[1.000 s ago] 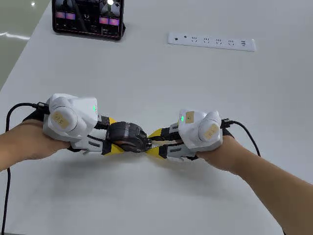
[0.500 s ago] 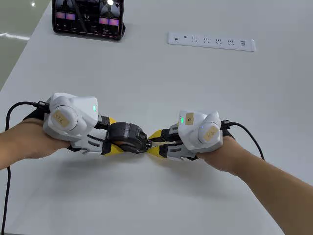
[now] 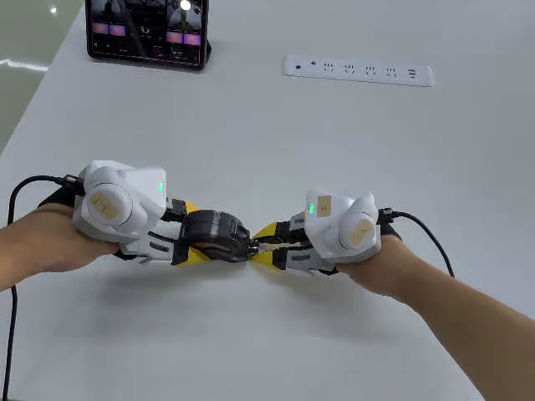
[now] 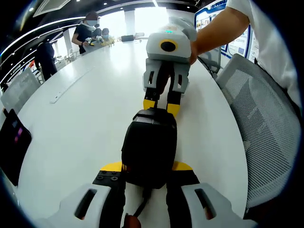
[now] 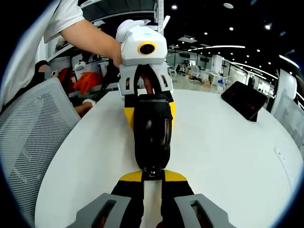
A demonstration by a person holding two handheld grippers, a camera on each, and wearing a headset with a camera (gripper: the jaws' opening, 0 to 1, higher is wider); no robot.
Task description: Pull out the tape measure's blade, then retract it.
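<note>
Left gripper clamped around tape measure, over white table, right gripper facing it, jaws pinched on blade at the case mouth

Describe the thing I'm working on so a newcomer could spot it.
On the white table, near the front, the left claw and right claw meet. The tape measure is the chunky black case clamped in the left one, unlike the flat white power strip and dark tablet at the back.
</note>
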